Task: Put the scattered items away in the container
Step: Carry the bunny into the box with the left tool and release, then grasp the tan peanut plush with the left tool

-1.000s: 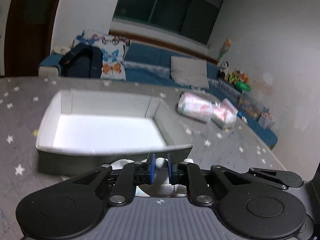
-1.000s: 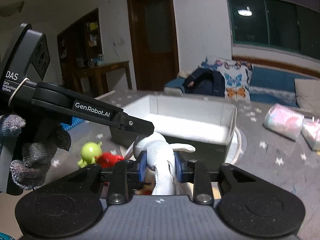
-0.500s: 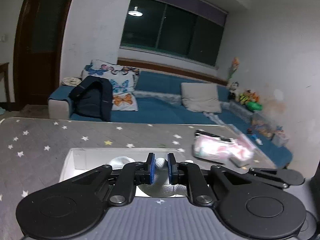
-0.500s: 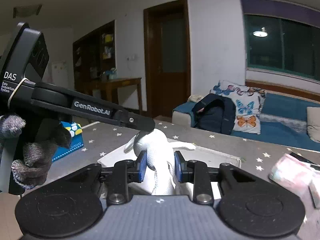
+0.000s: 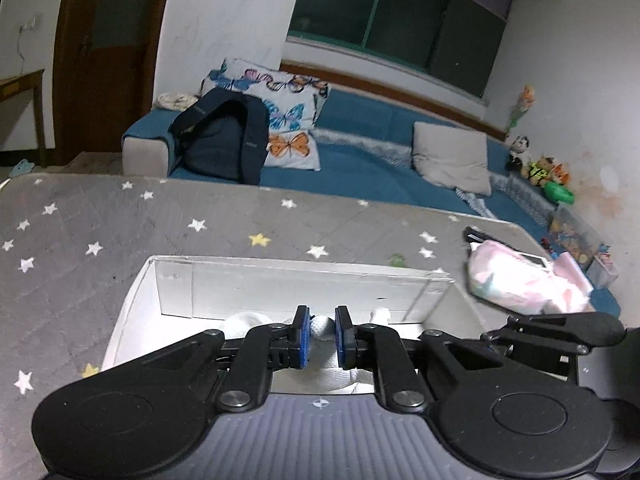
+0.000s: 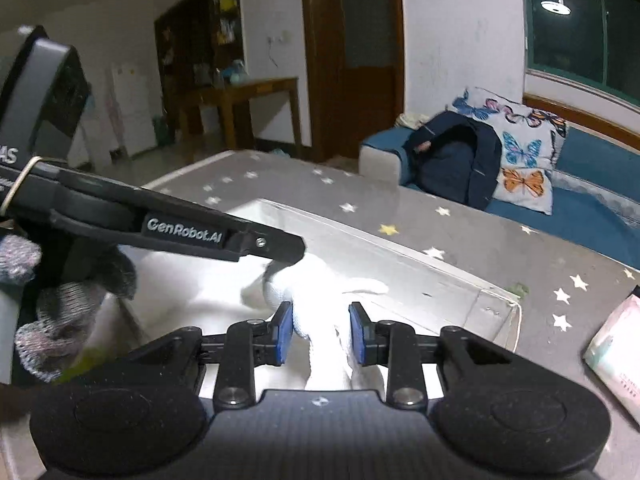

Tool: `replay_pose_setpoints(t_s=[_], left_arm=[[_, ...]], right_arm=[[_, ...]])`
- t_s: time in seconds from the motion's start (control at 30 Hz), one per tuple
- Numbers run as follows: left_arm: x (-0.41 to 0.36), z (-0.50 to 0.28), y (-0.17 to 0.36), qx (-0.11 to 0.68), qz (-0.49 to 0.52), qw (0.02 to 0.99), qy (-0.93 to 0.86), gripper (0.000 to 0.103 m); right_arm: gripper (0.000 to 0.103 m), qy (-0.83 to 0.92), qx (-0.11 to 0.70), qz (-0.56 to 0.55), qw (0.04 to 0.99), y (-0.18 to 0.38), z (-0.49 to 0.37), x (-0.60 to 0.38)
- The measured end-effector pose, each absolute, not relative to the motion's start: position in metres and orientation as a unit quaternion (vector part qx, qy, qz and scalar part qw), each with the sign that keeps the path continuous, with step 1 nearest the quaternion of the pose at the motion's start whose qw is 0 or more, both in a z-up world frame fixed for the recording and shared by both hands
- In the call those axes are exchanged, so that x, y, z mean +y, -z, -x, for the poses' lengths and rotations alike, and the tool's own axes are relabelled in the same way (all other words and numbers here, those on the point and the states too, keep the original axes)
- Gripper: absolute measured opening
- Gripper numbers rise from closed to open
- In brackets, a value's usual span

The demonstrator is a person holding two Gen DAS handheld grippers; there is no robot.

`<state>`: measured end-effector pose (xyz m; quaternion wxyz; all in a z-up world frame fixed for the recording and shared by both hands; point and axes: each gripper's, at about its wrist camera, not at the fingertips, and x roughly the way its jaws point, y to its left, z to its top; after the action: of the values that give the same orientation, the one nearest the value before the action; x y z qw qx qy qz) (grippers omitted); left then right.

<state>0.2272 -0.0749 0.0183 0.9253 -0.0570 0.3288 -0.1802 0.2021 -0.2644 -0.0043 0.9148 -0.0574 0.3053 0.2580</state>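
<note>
Both clamped on the white plush toy (image 6: 320, 300), left hand-held gripper (image 5: 322, 330) and right hand-held gripper (image 6: 320, 330), just over the white container (image 5: 280, 280) ahead; risk of uneven release snagging fabric and dragging it over the near wall.

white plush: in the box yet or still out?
Over the box, not released: left gripper and right gripper both pinch the white plush. Whether it touches the floor: cannot tell.

My left wrist camera looks forward along fingers, close above white box (image 5: 280, 280), facing blue sofa (image 5: 380, 168). My right wrist camera looks across same box (image 6: 400, 264) toward door (image 6: 360, 40). Both views share box, star-patterned mat (image 5: 120, 220), sofa.
</note>
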Motion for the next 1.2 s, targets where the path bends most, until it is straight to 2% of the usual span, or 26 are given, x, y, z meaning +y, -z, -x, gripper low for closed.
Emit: replay_pose_setpoints(t_s=[0.1, 0.43, 0.57, 0.7, 0.9, 1.0, 1.1, 1.2], left_arm=[[-0.079, -0.236, -0.008, 0.341, 0.060, 0.922, 0.173, 0.015], [-0.081, -0.233, -0.005, 0.347, 0.055, 0.922, 0.165, 0.020], [-0.077, -0.221, -0.012, 0.343, 0.056, 0.923, 0.166, 0.021], [-0.075, -0.206, -0.021, 0.336, 0.059, 0.925, 0.170, 0.021], [-0.074, -0.171, -0.030, 0.328, 0.061, 0.925, 0.183, 0.021], [-0.072, -0.153, -0.031, 0.328, 0.066, 0.923, 0.190, 0.022], [-0.070, -0.134, -0.032, 0.329, 0.077, 0.919, 0.202, 0.026], [-0.072, -0.117, -0.032, 0.334, 0.083, 0.914, 0.216, 0.028]], right_arm=[[0.036, -0.247, 0.318, 0.073, 0.913, 0.016, -0.213, -0.262], [0.041, -0.206, 0.302, 0.108, 0.925, 0.020, -0.211, -0.257], [0.041, -0.197, 0.291, 0.107, 0.930, 0.014, -0.197, -0.259], [0.047, -0.198, 0.279, 0.092, 0.935, 0.003, -0.176, -0.265], [0.049, -0.196, 0.261, 0.073, 0.942, -0.011, -0.134, -0.275], [0.055, -0.193, 0.256, 0.057, 0.946, -0.013, -0.108, -0.284], [0.057, -0.185, 0.255, 0.041, 0.948, -0.014, -0.084, -0.294], [0.066, -0.179, 0.255, 0.036, 0.950, -0.012, -0.060, -0.304]])
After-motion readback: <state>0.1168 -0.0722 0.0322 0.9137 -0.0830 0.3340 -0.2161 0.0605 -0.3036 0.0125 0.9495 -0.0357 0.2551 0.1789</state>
